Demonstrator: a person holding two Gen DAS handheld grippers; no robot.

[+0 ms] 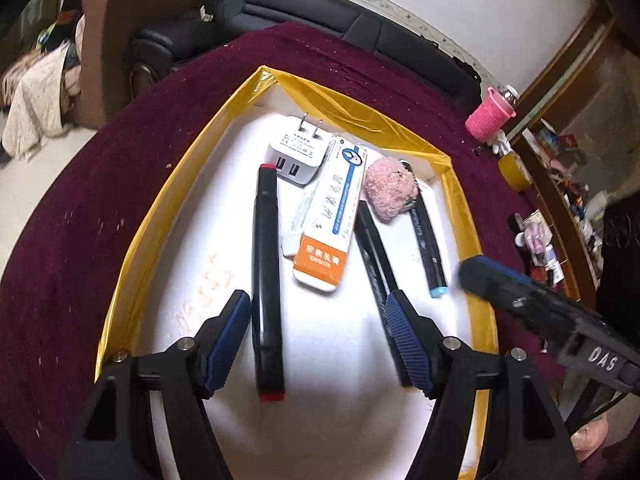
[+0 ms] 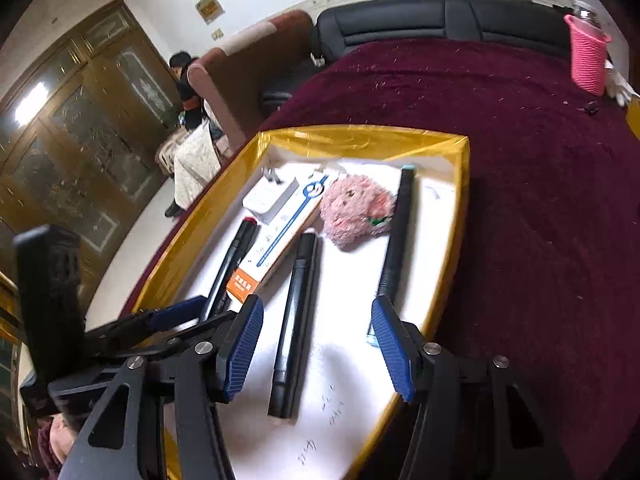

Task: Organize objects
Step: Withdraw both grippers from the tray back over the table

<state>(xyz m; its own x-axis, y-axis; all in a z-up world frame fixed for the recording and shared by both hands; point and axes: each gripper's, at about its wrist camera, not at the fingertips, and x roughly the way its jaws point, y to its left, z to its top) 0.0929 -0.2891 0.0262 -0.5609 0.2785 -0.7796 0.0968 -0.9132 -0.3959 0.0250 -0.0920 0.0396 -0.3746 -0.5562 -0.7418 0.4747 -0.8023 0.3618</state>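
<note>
A white tray with a yellow taped rim (image 1: 160, 216) (image 2: 460, 216) lies on a dark red cloth. In it lie a red-capped black marker (image 1: 266, 280) (image 2: 232, 264), a plain black marker (image 1: 374, 256) (image 2: 292, 320), a blue-capped black marker (image 1: 426, 236) (image 2: 396, 240), a white USB charger (image 1: 296, 152) (image 2: 268, 200), an orange-and-white ointment box (image 1: 332, 220) (image 2: 276, 248) and a pink plush toy (image 1: 390, 190) (image 2: 356, 210). My left gripper (image 1: 320, 340) is open and empty above the tray's near end, with the red-capped marker between its fingers. My right gripper (image 2: 320, 352) is open and empty around the plain black marker.
A pink knitted cup (image 1: 490, 114) (image 2: 588, 58) and a roll of yellow tape (image 1: 514, 170) stand on the cloth right of the tray. A black sofa (image 1: 320, 20) and a brown armchair (image 1: 132, 20) stand behind the table. A cluttered shelf (image 1: 560, 200) is at the right.
</note>
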